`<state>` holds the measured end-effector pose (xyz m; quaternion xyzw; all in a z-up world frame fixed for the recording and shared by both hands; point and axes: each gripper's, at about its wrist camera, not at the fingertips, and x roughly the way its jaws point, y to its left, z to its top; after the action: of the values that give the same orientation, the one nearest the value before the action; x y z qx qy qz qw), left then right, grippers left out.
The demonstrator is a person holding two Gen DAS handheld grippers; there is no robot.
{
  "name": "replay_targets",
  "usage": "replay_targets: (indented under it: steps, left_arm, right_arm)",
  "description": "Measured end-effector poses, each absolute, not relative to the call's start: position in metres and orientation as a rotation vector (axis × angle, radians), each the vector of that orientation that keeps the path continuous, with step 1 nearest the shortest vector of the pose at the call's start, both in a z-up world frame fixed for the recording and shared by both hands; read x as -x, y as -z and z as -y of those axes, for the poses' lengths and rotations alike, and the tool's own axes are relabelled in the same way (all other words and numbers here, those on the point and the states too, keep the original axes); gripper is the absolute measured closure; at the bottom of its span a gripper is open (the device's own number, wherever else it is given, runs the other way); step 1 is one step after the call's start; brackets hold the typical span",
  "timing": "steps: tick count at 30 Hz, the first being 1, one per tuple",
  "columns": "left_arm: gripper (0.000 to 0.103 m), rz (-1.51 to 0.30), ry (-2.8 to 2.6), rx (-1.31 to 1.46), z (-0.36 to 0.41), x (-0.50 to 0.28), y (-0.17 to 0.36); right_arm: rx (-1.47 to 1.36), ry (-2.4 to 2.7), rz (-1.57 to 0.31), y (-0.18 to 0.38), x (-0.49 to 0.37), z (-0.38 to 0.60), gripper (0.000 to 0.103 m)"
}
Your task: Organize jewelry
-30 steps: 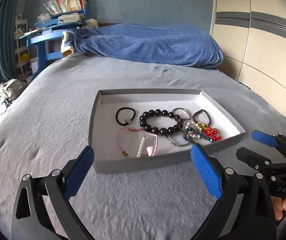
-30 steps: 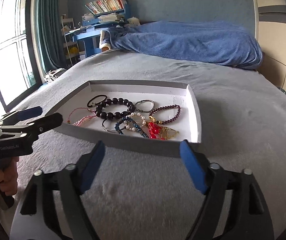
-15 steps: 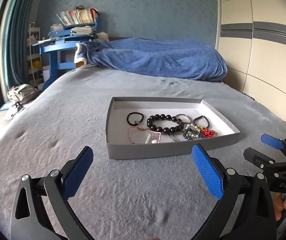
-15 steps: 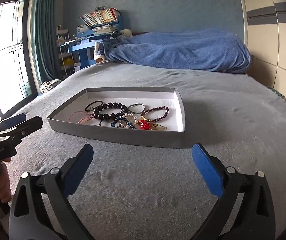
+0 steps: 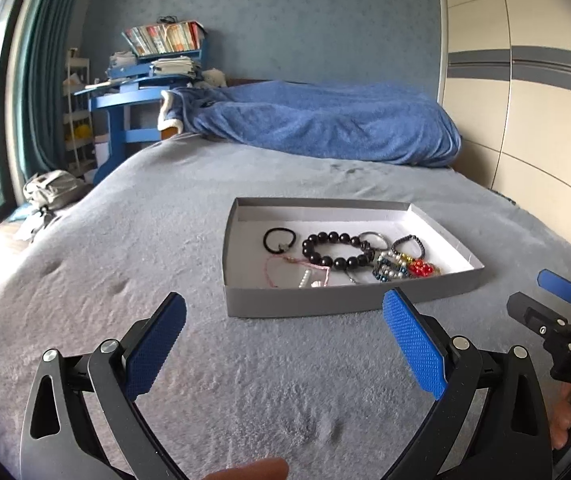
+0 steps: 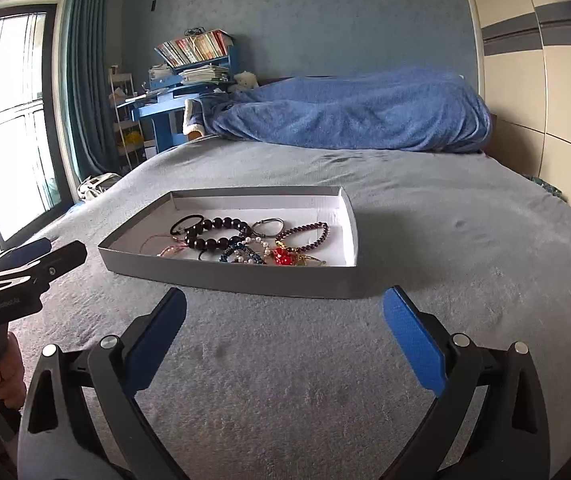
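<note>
Jewelry lies heaped in one shallow grey tray on the grey bed: a large black bead bracelet, a black hair tie, a pink cord bracelet, a metal ring, a small dark bead bracelet and a tangle of coloured beads. Two tools, left tool and right tool, hover before the tray, both spread wide and holding nothing.

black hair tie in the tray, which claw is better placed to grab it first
Left, probably. The black hair tie lies at the tray's left end, nearer the left claw. From the right claw it sits behind the big black bead bracelet. Both claws are open and empty.
</note>
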<state>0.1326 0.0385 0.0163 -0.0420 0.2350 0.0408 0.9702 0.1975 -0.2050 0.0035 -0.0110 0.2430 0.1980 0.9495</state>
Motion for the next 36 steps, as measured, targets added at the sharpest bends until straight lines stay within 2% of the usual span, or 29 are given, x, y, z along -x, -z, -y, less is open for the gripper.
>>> replay_targets:
  steps: [6, 36]
  left_arm:
    - [0.005, -0.473, -0.065, 0.084, -0.038, -0.133, -0.017]
    - [0.005, -0.451, -0.068, 0.032, -0.028, -0.131, -0.019]
  right_arm:
    - [0.006, -0.412, -0.536, -0.001, -0.205, 0.206, 0.006]
    - [0.033, -0.448, -0.485, -0.005, -0.195, 0.201, 0.006]
